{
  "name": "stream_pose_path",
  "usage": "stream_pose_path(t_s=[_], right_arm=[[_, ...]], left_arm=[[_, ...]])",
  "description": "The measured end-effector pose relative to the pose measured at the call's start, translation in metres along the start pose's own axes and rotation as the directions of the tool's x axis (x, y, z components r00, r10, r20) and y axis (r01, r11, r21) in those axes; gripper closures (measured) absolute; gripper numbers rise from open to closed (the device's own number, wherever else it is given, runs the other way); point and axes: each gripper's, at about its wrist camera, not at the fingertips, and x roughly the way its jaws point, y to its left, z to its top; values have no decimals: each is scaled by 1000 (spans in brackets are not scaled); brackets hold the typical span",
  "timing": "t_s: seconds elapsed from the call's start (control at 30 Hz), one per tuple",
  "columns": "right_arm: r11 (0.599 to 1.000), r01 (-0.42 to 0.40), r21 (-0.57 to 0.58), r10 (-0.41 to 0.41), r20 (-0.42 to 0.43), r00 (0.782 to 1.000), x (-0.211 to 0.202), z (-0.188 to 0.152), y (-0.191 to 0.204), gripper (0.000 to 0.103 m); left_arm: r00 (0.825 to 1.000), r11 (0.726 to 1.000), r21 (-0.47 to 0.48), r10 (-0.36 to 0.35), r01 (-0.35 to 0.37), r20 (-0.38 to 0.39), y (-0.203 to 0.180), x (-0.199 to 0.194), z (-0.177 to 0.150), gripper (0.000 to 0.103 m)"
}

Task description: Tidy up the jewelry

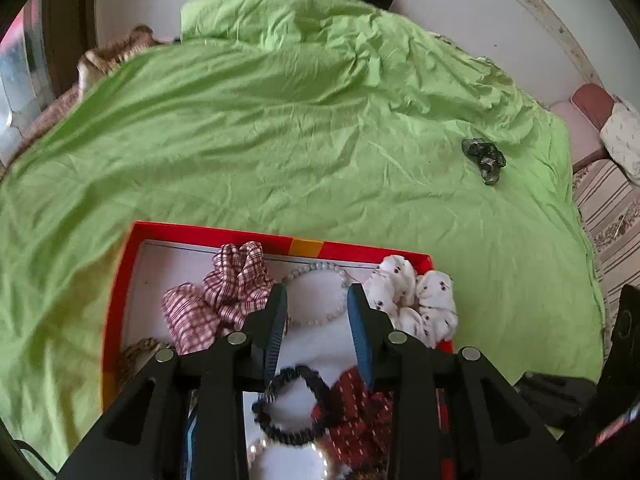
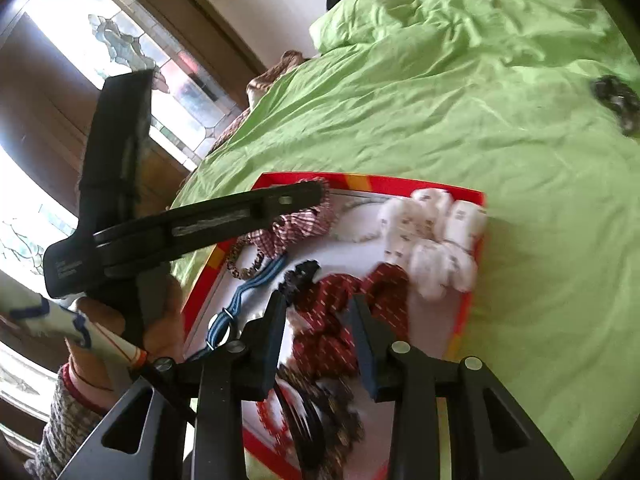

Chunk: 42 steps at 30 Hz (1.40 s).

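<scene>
Between the left tongs (image 1: 318, 294), spread wide and empty, lies the pearl bracelet (image 1: 316, 294) in the red tray (image 1: 200, 232), framed for pickup. Right tongs (image 2: 318, 300), likewise open and empty, hover over the maroon scrunchie (image 2: 340, 320). One dark scrunchie (image 1: 484, 158) lies well apart on the bed (image 1: 280, 140), presumably awaiting collection.

The green sheet (image 1: 280, 140) lies open beyond and to both sides of the red box (image 1: 200, 232); only a dark scrunchie (image 1: 484, 158) lies on it, well apart from the box at far right. Inside the box, bare white floor shows along the left wall and in the centre, within the pearl bracelet (image 1: 316, 296). The checked scrunchie (image 1: 224, 300) and white scrunchie (image 1: 416, 300) flank that centre gap. The black hair tie (image 1: 292, 404) and red scrunchie (image 2: 344, 320) crowd the near end. In the right wrist view, the left gripper (image 2: 180, 224) crosses above the box's left side.
</scene>
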Motion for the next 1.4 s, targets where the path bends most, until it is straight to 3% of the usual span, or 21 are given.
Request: stream_pose_path(t_s=[0.2, 0.33, 0.5, 0.73, 1.1, 1.4], right_arm=[[997, 71, -8, -71, 35, 997, -34, -24, -5, 67], [990, 135, -29, -134, 44, 990, -50, -43, -3, 67], [982, 186, -36, -185, 43, 982, -60, -63, 1, 67], [967, 247, -54, -244, 65, 968, -80, -84, 15, 63], [958, 280, -63, -276, 71, 959, -95, -109, 25, 63], [950, 303, -72, -297, 82, 951, -105, -123, 36, 62]], left_arm=[[987, 995, -7, 101, -101, 123, -13, -52, -24, 51], [955, 976, -35, 217, -215, 204, -21, -84, -48, 37], [915, 952, -66, 305, -299, 264, -32, -112, -76, 31], [871, 933, -136, 359, -333, 334, -41, -150, -110, 14], [841, 919, -210, 391, -334, 374, -44, -189, -143, 12], [789, 889, -255, 456, -381, 411, -45, -216, -164, 6]])
